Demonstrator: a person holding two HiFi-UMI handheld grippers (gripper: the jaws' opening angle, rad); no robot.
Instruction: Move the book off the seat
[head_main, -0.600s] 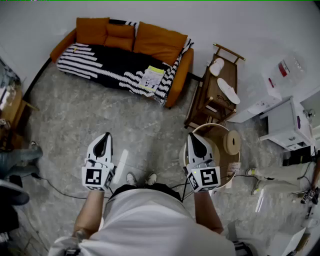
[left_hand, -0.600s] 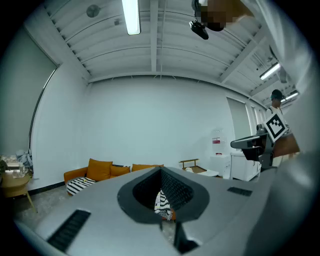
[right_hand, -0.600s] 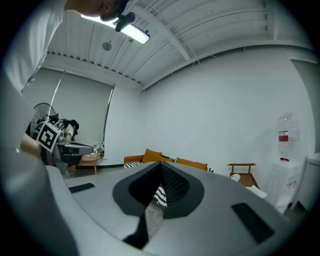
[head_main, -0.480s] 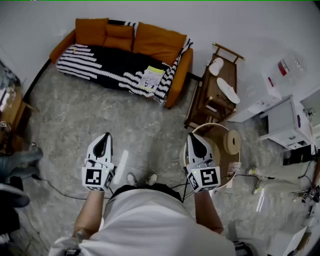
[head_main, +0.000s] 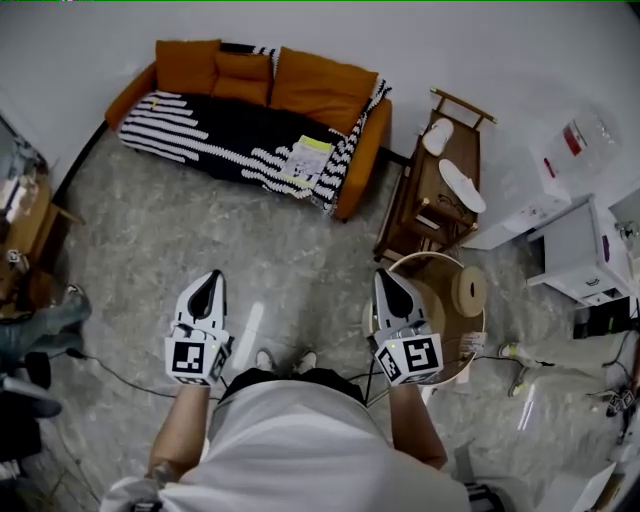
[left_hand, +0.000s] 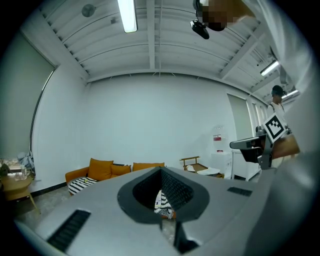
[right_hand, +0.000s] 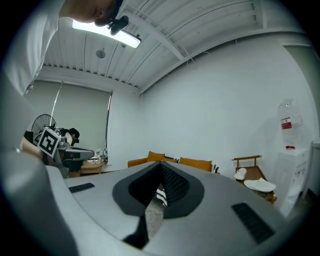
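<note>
Evidently the left gripper (head_main: 206, 288) and right gripper (head_main: 387, 287) are carried level, jaws closed on nothing, because the book (head_main: 305, 159) lies well apart on the sofa (head_main: 330, 92) seat.

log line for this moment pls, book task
stage: pre-grasp | book: on sofa, untouched | left tool: shut, empty | right tool: shut, empty | both: well short of sofa

We cannot read the cover of the thin white-and-yellow book (head_main: 306, 160) on the orange fabric sofa (head_main: 330, 95): too small. In the left gripper view the grey left claw (left_hand: 162, 197) hides the sofa's right end and the book. The head view's left edge cuts a wooden tabletop (head_main: 28, 222).
</note>
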